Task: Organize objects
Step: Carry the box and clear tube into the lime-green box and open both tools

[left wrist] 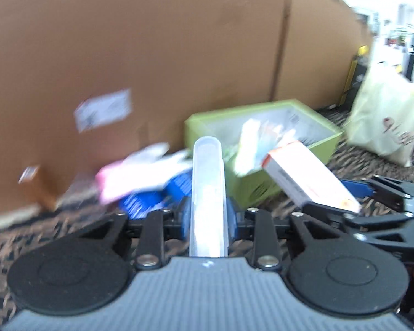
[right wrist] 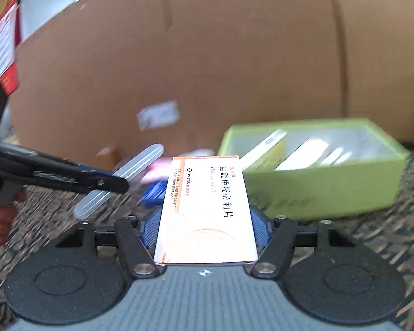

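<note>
My left gripper (left wrist: 208,215) is shut on a long clear plastic case (left wrist: 207,193), held above the patterned floor; it also shows in the right wrist view (right wrist: 121,179). My right gripper (right wrist: 207,226) is shut on a white and orange medicine box (right wrist: 205,209), also seen in the left wrist view (left wrist: 309,176). A green open box (right wrist: 331,190) with several medicine boxes inside sits ahead and to the right, against the cardboard; in the left wrist view the green box (left wrist: 251,187) lies just ahead.
A large cardboard box (left wrist: 151,55) forms a wall behind. A pink and white packet (left wrist: 135,173) and a blue item (left wrist: 149,198) lie on the patterned floor (right wrist: 372,248). A pale plastic bag (left wrist: 386,121) stands at the right.
</note>
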